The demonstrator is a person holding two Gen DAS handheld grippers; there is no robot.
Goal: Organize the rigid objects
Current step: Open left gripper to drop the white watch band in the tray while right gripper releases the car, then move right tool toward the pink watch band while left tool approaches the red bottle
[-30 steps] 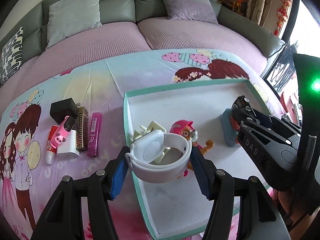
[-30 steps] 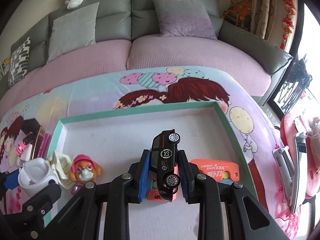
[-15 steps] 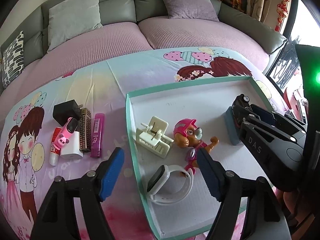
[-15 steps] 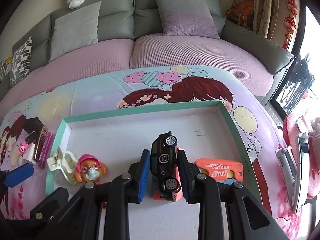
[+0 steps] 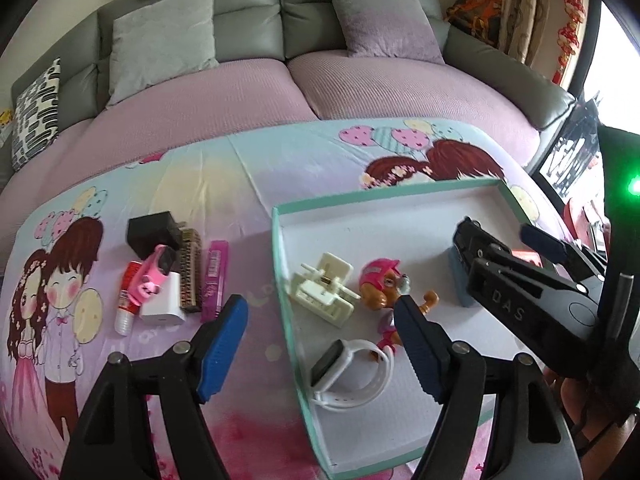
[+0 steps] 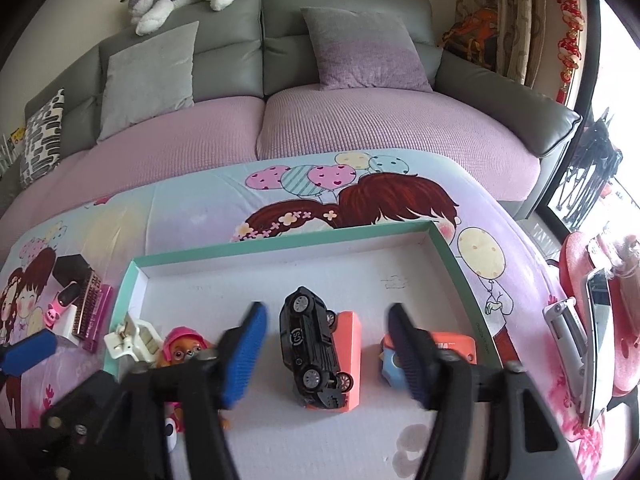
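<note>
A teal-rimmed white tray [image 5: 284, 280] lies on the cartoon-print cloth. A white smartwatch [image 5: 348, 376] rests in its near left corner, just below my left gripper [image 5: 320, 340], which is open and touches nothing. A cream hair clip [image 5: 324, 288] and a pink-helmeted pup toy [image 5: 384, 284] lie behind the watch. My right gripper [image 6: 326, 336] has its jaws opening. A black toy car [image 6: 312, 344] lies between them, free of both pads and tipped against a salmon block [image 6: 350, 360]. An orange knife case [image 6: 456, 348] sits behind the right finger.
Left of the tray lie a black charger [image 5: 152, 232], a pink gadget [image 5: 150, 276], a white adapter [image 5: 164, 308], a brown comb [image 5: 190, 276], a magenta stick [image 5: 214, 280] and a red tube [image 5: 128, 300]. A phone on a stand [image 6: 596, 340] is at the right; a sofa [image 6: 360, 128] is behind.
My left gripper let go of the white watch, which dropped into the tray's near corner. My right gripper opened and released the black car onto the salmon block.
</note>
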